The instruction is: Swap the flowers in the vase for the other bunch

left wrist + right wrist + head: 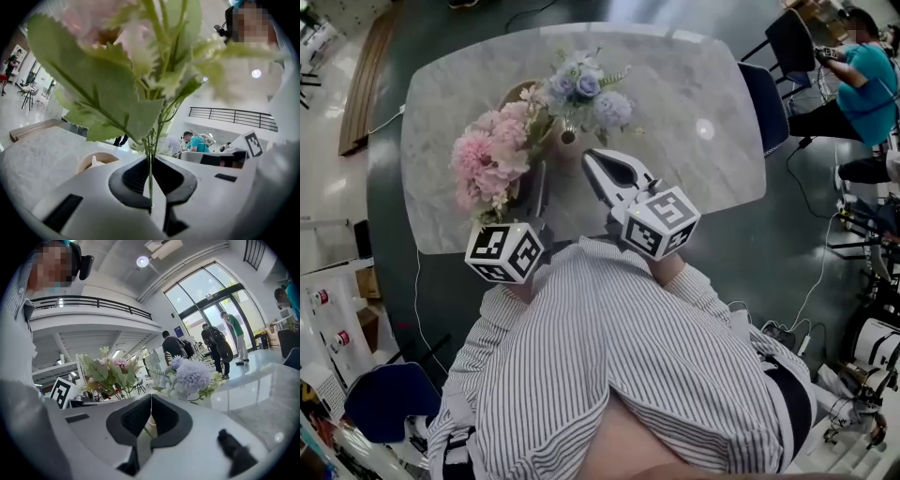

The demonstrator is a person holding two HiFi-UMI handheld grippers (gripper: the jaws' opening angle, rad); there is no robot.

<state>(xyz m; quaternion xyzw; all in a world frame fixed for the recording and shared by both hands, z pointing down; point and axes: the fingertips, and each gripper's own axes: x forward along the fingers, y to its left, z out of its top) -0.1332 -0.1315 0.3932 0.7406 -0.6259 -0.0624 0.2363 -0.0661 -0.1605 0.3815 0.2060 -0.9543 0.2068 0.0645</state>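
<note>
Over the surface's (703, 89) near edge, the left claw (151, 161) pinches the thin green stems of the pink bunch (492, 159). Just beside it, the right claw (591, 159) is pressed together, tips near the vase (569, 137). That vase stands mid-surface and holds the blue bunch (586, 89).

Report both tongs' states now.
Left tongs: closed on the pink bunch's stems.
Right tongs: closed; thin stem between, apparently the purple bunch's.
</note>
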